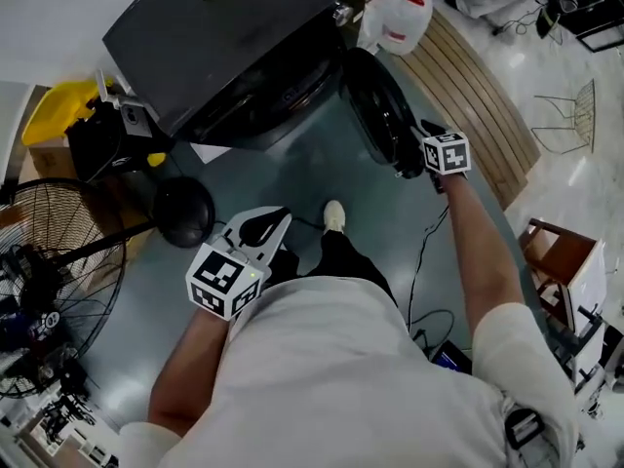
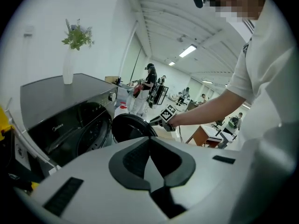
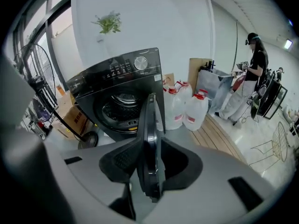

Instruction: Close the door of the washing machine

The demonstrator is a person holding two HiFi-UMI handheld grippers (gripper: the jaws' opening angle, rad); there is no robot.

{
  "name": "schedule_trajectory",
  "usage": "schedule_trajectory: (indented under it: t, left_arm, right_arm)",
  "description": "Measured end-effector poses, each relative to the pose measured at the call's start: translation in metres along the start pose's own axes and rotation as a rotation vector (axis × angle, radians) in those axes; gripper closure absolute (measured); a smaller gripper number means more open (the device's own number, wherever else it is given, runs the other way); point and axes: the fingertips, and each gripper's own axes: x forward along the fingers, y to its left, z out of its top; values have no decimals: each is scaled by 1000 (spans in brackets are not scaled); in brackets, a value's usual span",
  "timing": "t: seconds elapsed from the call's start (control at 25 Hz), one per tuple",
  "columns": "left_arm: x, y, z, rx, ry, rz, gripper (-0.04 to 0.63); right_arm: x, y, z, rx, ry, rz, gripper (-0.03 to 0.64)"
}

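A dark front-loading washing machine [image 1: 234,37] stands at the top of the head view, its round door [image 1: 375,110] swung wide open to the right. My right gripper [image 1: 409,167] reaches the door's free edge. In the right gripper view the door's rim [image 3: 150,125] stands edge-on between the two spread pads of my right gripper [image 3: 152,164], which is open around it. The drum opening [image 3: 117,107] shows behind it. My left gripper [image 1: 273,217] hangs low by the person's leg, well away from the machine, shut with nothing in it [image 2: 150,141].
A floor fan [image 1: 49,291] and its black round base [image 1: 183,211] stand at the left. White jugs [image 1: 400,18] sit on a wooden slatted platform [image 1: 478,86] to the right of the machine. A vase with a plant [image 2: 70,55] stands on the machine. A person [image 3: 252,73] stands behind.
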Motion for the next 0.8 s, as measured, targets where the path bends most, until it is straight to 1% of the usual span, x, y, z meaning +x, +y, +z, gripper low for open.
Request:
schedule_trajectory:
  t: [0.16, 0.4, 0.52, 0.6, 0.68, 0.8]
  left_arm:
    - [6, 2, -2, -28, 3, 0, 572]
    - [11, 4, -3, -36, 9, -13, 572]
    - [13, 3, -1, -32, 10, -14, 573]
    - [14, 3, 0, -29, 11, -15, 572]
    - [13, 2, -1, -28, 13, -15, 574]
    - [11, 2, -2, -27, 12, -11, 574]
  right_arm:
    - [11, -4, -6, 29, 32, 42, 479]
    - [12, 1, -8, 70, 20, 104, 492]
    - [13, 3, -9, 65, 29, 116, 502]
    - [14, 4, -8, 62, 34, 118, 456]
    - [16, 4, -9, 57, 37, 114, 497]
    - [15, 4, -9, 53, 37, 108, 499]
